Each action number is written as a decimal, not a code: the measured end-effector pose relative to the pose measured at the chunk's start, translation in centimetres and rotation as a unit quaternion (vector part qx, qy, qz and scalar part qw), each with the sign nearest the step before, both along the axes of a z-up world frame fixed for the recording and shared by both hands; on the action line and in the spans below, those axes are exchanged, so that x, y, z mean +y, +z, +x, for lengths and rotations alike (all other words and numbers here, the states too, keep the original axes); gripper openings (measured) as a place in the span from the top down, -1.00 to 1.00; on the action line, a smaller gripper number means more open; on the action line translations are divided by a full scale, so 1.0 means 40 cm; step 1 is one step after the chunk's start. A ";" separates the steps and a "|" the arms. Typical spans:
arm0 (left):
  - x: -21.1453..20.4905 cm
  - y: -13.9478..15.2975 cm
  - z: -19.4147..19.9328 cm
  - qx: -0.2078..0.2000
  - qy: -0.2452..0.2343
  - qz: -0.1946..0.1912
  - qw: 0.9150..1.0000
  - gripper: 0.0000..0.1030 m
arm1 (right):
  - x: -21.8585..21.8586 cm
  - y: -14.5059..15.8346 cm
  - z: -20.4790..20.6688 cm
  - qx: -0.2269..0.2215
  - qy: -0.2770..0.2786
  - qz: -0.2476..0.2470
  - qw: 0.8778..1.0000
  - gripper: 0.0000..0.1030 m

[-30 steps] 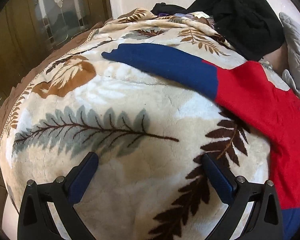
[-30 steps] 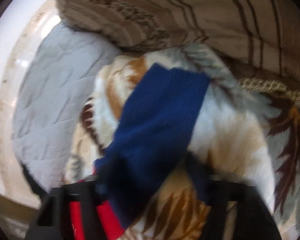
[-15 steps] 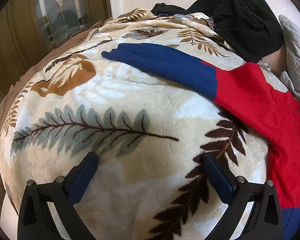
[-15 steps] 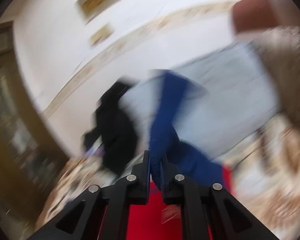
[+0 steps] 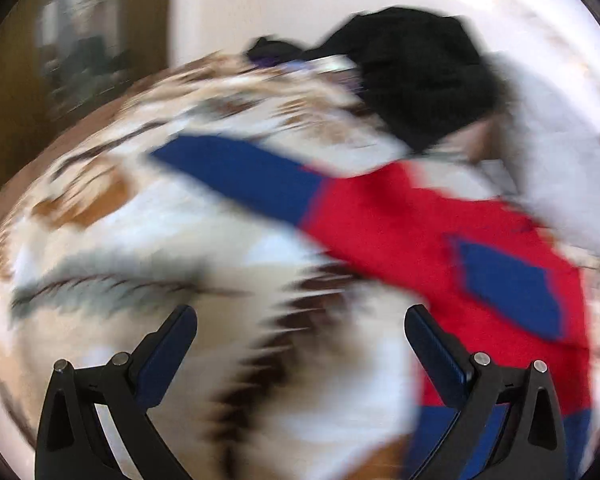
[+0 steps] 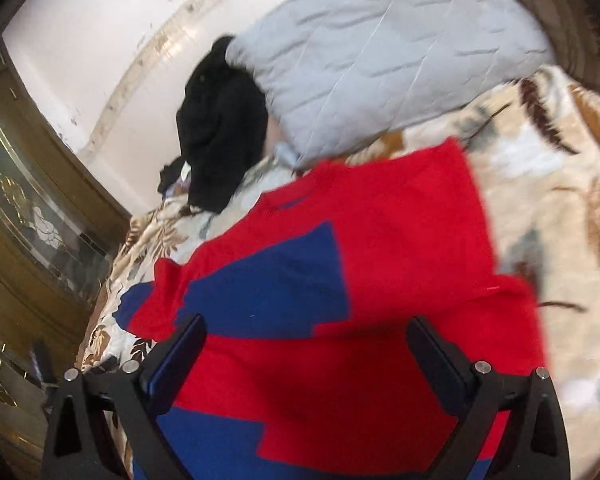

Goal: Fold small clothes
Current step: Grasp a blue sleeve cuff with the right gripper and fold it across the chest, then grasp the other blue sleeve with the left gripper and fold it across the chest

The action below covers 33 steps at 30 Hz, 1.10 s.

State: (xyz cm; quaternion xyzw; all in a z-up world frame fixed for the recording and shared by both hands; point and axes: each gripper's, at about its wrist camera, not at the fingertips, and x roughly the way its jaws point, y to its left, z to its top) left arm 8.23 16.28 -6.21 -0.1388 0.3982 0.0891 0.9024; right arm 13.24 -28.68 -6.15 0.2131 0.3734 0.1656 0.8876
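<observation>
A small red sweater [image 6: 380, 248] with blue sleeves lies on a leaf-patterned blanket [image 6: 560, 200]. One blue sleeve [image 6: 276, 292] is folded across its red body. The other blue sleeve [image 5: 236, 168] still stretches out to the left in the blurred left wrist view, where the red body [image 5: 400, 232] lies at right. My right gripper [image 6: 304, 344] is open and empty just above the sweater. My left gripper [image 5: 300, 336] is open and empty above the blanket [image 5: 140, 264], left of the sweater.
A black garment pile [image 6: 220, 120] and a grey quilted pillow [image 6: 380, 48] lie at the bed's far end. A wooden glass-panel door [image 6: 28, 208] stands beside the bed. A brown striped cover [image 6: 580, 12] lies at the right.
My right gripper was shut on the blue sleeve, carried it over the red body, and has let go and opened. The left gripper has swung right, blurring its view.
</observation>
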 end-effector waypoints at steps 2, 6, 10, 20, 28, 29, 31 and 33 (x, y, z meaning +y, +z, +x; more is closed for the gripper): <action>-0.070 0.040 0.030 -0.006 -0.055 -0.028 0.998 -1.00 | -0.032 -0.002 -0.013 -0.005 -0.003 0.020 1.000 -0.97; -0.201 0.071 0.136 0.009 -0.122 -0.076 0.990 -0.98 | -0.049 -0.028 -0.027 -0.013 0.002 0.055 0.998 -0.97; -0.280 0.017 0.261 0.055 -0.132 -0.060 0.988 -0.74 | -0.063 -0.017 -0.029 -0.030 0.011 0.084 0.996 -0.97; -0.308 -0.119 0.283 0.121 -0.100 0.025 0.987 -0.34 | -0.132 0.008 0.077 -0.004 -0.010 0.160 0.987 -0.97; -0.241 -0.043 0.264 0.082 -0.122 -0.029 0.989 -0.35 | -0.153 -0.063 0.175 0.075 -0.060 0.129 0.987 -0.73; -0.192 -0.015 0.239 0.056 -0.117 -0.037 0.991 -0.46 | -0.136 -0.042 0.141 0.057 -0.049 0.118 0.990 -0.73; -0.088 0.014 0.201 0.021 -0.089 -0.053 0.994 -0.62 | -0.089 -0.012 0.067 0.030 -0.024 0.088 0.995 -0.73; 0.073 0.020 0.178 0.002 -0.021 -0.091 0.996 -0.63 | -0.052 -0.014 0.027 0.024 -0.006 0.074 0.997 -0.73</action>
